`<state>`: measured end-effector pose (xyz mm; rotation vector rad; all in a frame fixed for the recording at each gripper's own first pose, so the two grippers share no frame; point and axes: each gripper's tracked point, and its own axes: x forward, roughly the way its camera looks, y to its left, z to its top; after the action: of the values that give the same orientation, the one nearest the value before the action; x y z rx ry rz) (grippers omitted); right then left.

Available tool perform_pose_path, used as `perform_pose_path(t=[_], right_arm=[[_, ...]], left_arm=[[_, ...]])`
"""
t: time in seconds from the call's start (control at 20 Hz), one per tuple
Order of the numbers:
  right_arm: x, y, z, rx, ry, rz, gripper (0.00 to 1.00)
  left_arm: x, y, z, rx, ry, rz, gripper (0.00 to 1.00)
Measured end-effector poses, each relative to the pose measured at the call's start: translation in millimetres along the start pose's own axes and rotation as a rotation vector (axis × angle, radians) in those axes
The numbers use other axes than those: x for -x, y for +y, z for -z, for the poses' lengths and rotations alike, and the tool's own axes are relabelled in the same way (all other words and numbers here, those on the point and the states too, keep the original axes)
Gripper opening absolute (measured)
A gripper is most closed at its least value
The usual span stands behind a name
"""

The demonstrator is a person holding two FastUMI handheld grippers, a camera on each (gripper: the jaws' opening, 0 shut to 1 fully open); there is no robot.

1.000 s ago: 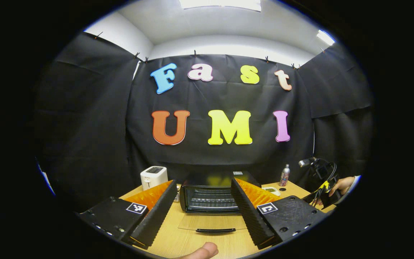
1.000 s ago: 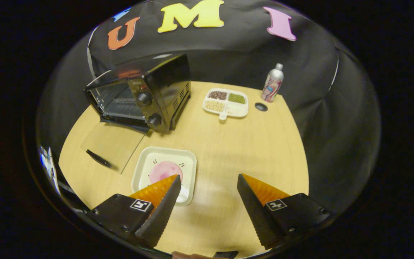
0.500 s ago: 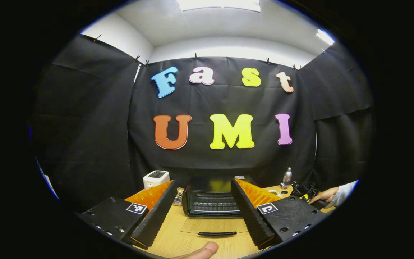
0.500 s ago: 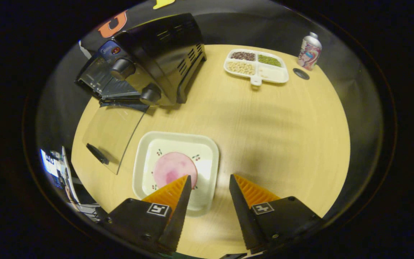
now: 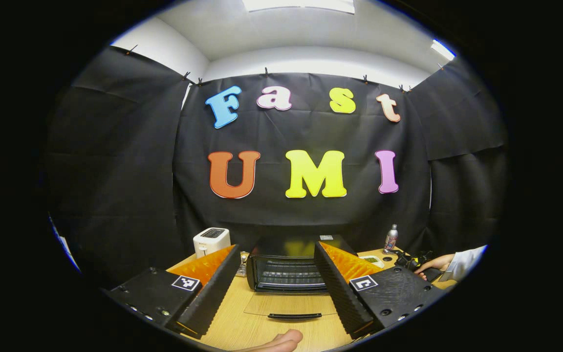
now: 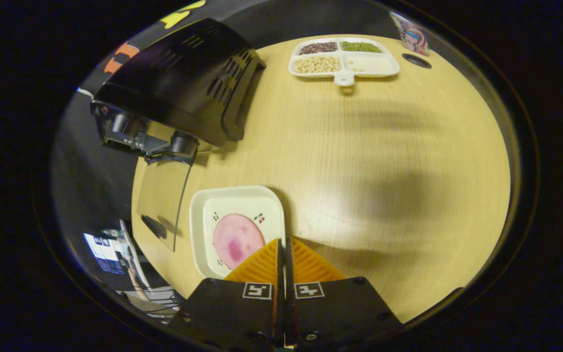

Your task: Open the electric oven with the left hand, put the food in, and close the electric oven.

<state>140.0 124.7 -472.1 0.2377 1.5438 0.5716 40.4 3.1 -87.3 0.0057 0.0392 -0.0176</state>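
Oven (image 5: 289, 266) sat open at the far left, door (image 6: 160, 198) flat. Right gripper (image 6: 285, 247) pinched the plate's (image 6: 236, 198) near-right rim; a thin edge-hold might tilt, sliding the ham (image 6: 237, 239) off. Left gripper (image 5: 276, 281) hung apart, empty.

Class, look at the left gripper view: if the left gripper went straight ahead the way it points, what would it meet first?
Probably the open electric oven: the left gripper points at its cavity, above the lowered glass door. Depth is unclear, so it might pass inside.
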Motion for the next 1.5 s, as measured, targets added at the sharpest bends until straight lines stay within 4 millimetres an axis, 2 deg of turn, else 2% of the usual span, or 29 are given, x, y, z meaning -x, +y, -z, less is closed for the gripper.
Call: perform_pose_path(t=[0.35, 0.55, 0.7, 0.75, 0.9, 1.0, 1.15, 1.2, 1.25, 1.5], right_arm=[[14, -12, 6, -0.123, -0.013, -0.137, 0.02], [39, -22, 10, -0.148, -0.069, -0.139, 0.01], [59, -20, 9, -0.157, -0.103, -0.139, 0.01], [68, -17, 11, -0.150, -0.117, -0.139, 0.04], [90, -2, 10, -0.139, -0.162, -0.137, 0.01], [96, 12, 11, -0.129, -0.174, -0.136, 0.04], [104, 41, 14, -0.126, -0.180, -0.165, 0.04], [106, 51, 16, -0.121, -0.181, -0.175, 0.01], [107, 63, 17, -0.112, -0.182, -0.185, 0.04], [94, 103, 18, -0.084, -0.175, -0.194, 0.04]], left_arm=[[0, -10, -5, 0.020, 0.000, 0.028, 0.95], [0, -11, -3, -0.004, 0.006, 0.023, 0.95], [-1, -12, 0, 0.002, 0.013, 0.031, 0.95], [0, -11, 0, 0.002, 0.016, 0.030, 0.95], [1, -4, 2, -0.008, 0.021, 0.019, 0.96], [2, 0, 4, -0.019, 0.026, 0.011, 0.95], [7, 3, 4, -0.020, 0.018, 0.018, 0.96], [8, 7, 3, -0.018, 0.015, 0.017, 0.95], [9, 10, 1, -0.017, 0.008, 0.017, 0.95], [16, 25, -4, -0.031, -0.006, 0.014, 0.95]])
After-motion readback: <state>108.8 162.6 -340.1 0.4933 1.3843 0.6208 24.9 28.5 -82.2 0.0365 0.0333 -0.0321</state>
